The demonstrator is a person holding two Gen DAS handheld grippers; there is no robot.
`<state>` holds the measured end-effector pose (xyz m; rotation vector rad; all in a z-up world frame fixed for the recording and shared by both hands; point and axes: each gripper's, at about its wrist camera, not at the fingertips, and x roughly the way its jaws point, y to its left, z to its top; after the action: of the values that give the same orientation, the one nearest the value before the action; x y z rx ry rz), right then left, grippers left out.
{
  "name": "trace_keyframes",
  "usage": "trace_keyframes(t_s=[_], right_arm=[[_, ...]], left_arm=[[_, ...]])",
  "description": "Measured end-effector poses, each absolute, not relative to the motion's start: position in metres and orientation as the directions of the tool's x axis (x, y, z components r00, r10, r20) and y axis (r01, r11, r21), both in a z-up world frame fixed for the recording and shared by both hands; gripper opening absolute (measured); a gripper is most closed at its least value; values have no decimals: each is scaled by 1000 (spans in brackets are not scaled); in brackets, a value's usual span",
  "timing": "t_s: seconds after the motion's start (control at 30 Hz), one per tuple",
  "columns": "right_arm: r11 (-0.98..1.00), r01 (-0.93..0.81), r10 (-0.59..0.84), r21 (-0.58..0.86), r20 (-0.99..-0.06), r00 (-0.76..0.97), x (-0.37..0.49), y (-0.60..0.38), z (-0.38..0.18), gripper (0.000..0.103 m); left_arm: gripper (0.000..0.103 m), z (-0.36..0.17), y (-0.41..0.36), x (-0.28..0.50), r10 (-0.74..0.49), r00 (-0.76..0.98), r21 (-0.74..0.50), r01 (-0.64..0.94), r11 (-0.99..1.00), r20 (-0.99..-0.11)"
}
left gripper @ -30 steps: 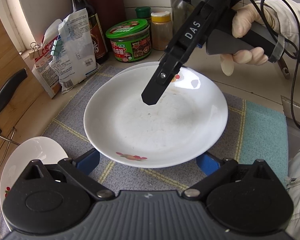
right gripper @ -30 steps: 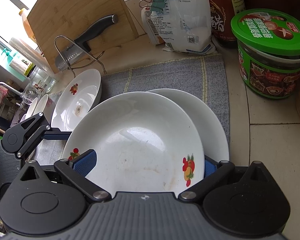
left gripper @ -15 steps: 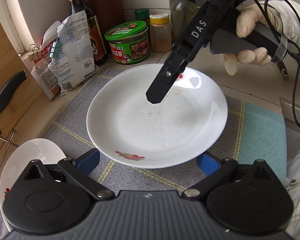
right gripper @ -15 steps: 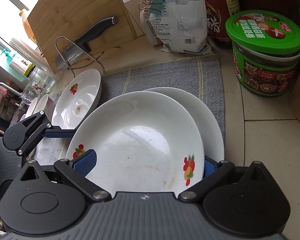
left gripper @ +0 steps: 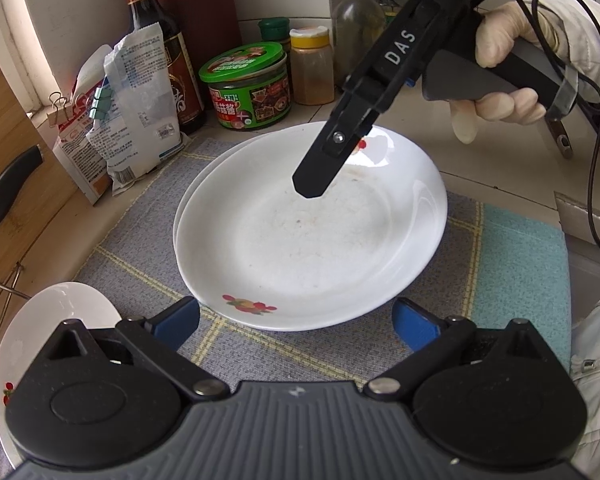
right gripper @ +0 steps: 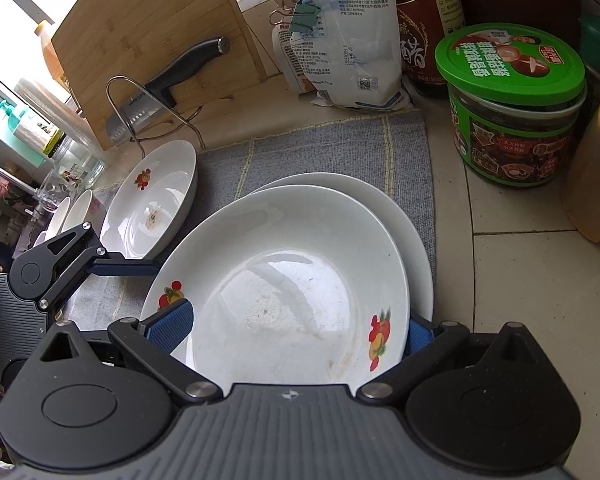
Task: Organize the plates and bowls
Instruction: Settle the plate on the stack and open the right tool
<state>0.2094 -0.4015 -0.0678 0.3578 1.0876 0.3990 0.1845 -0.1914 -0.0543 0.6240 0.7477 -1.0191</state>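
A white plate with fruit print (left gripper: 312,236) (right gripper: 300,280) lies on a second white plate (left gripper: 204,176) (right gripper: 404,216), a little off centre, on the grey mat (left gripper: 136,216). My left gripper (left gripper: 296,322) is open, just before the top plate's near rim. My right gripper (right gripper: 296,330) is open with its fingers straddling the top plate's edge; in the left wrist view one finger (left gripper: 328,156) hangs above the plate. A third plate (right gripper: 152,200) (left gripper: 56,320) lies to the left.
A green-lidded jar (left gripper: 248,84) (right gripper: 512,100), a sauce bottle (left gripper: 160,40), a spice jar (left gripper: 312,68) and clipped bags (left gripper: 128,104) stand behind the plates. A cutting board with a knife (right gripper: 172,76) stands at the left. Small bowls (right gripper: 72,212) lie beyond the third plate.
The top plate has come down onto the lower plate, whose left rim now shows. The right gripper has pulled up and back a little. The left gripper has backed off from the rim.
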Motion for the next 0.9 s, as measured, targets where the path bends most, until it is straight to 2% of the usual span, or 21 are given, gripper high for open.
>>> trace_keyframes(t_s=[0.9], right_arm=[[918, -140, 393, 370, -813, 429, 200, -392, -54, 103]], left_arm=[[102, -55, -187, 187, -550, 331, 9, 862, 507, -767]])
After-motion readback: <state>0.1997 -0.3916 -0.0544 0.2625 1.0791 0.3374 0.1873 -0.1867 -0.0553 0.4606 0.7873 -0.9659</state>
